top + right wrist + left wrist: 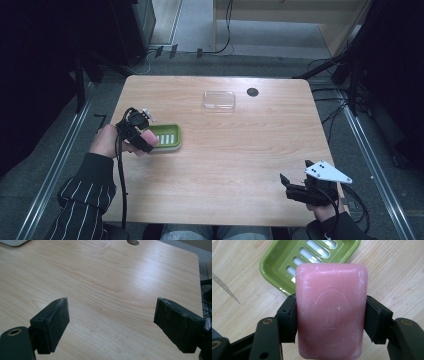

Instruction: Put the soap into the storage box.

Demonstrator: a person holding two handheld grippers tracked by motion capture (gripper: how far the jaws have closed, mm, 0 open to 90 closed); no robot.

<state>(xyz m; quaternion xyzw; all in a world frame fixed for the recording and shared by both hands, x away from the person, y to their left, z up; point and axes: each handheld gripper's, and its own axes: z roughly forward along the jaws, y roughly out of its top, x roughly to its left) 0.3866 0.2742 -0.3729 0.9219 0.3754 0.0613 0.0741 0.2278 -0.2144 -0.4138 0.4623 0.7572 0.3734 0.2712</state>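
Left gripper (329, 315) clamps the pink soap bar (331, 310) by its 2 long sides, just above the near-left edge of the green slotted soap dish (274, 262). The dish holds nothing. Right gripper (111, 325) is released, jaws wide apart over the bare wooden table (240, 165) near its right front corner. A clear plastic lid (219, 100) lies empty at the far side.

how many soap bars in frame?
1. The pink soap bar is clamped between the left gripper's jaws, held at the near-left edge of the green soap dish. No others visible.
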